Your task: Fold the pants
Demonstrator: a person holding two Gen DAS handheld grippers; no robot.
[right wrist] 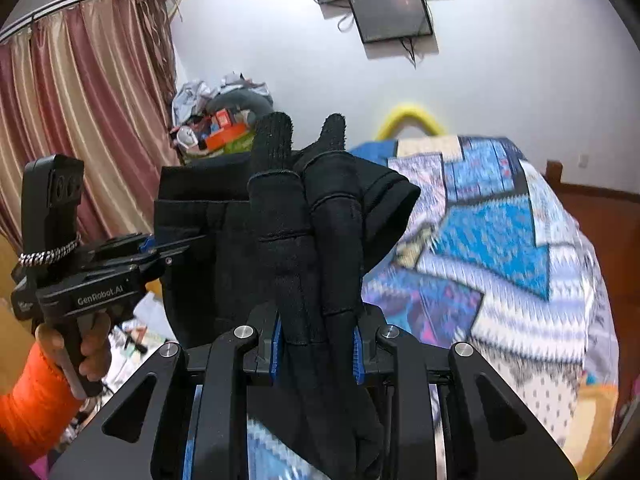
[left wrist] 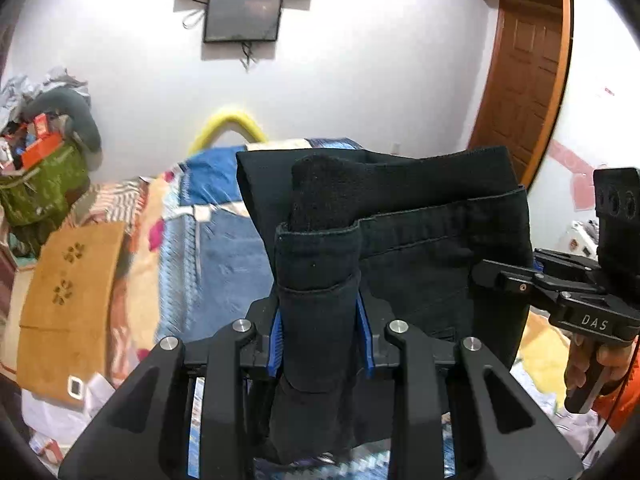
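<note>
The black pants (left wrist: pixel 420 240) hang in the air above the bed, stretched between both grippers. My left gripper (left wrist: pixel 320 336) is shut on a bunched fold of the pants, with blue pads on either side of the cloth. My right gripper (right wrist: pixel 318 350) is shut on the other bunched end of the pants (right wrist: pixel 304 240). Each gripper shows in the other's view: the right one (left wrist: pixel 480 276) clamps the cloth's right edge, the left one (right wrist: pixel 176 254) clamps its left edge. The lower part of the pants is hidden below the gripper bodies.
A bed with a blue patterned blanket (right wrist: pixel 500 240) lies below and ahead. A cluttered pile with a green bag (left wrist: pixel 44 184) stands at the left. A wooden door (left wrist: pixel 524 80), wall screens (left wrist: pixel 242 16) and striped curtains (right wrist: pixel 80 100) surround the room.
</note>
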